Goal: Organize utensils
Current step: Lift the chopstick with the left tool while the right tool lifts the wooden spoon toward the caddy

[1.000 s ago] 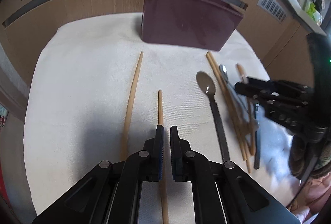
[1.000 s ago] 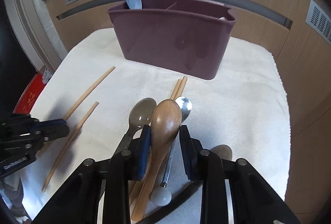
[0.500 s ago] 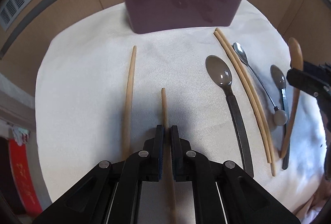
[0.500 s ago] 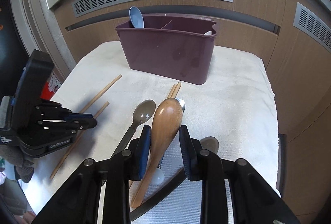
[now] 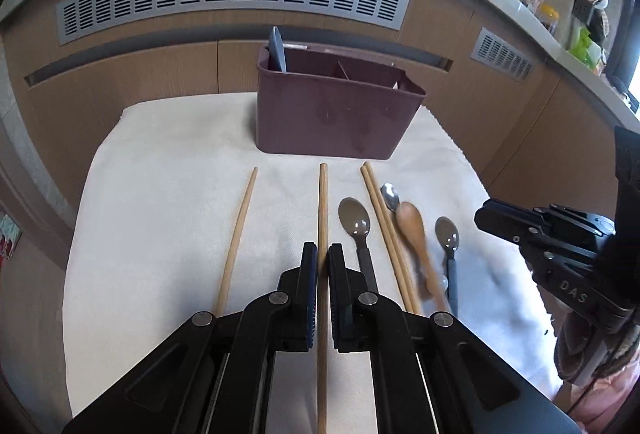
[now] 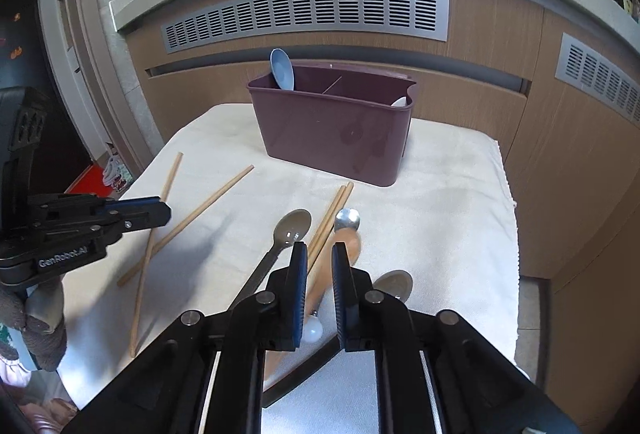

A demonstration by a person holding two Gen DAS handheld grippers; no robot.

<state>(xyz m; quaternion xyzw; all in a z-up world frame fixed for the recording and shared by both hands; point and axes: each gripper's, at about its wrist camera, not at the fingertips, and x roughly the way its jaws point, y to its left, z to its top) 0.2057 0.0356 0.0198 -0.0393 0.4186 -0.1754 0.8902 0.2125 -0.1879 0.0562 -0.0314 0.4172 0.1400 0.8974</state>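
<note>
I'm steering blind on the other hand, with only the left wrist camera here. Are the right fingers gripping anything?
Observer: No. The right gripper has its fingers closing on nothing; the wooden spoon shows blurred below them.
Operator: What's the blue thing in the caddy?
Observer: A pale blue spoon, bowl up, in the left compartment.
Operator: Anything in its right end?
Observer: A white utensil tip just above the rim.

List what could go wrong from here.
The left gripper pinches one long chopstick partway along; it could pivot or hit the purple caddy. On the right gripper the jaws are closing on nothing: the blurred wooden spoon lies over the teaspoon beside paired chopsticks, so a regrasp may snag them.
</note>
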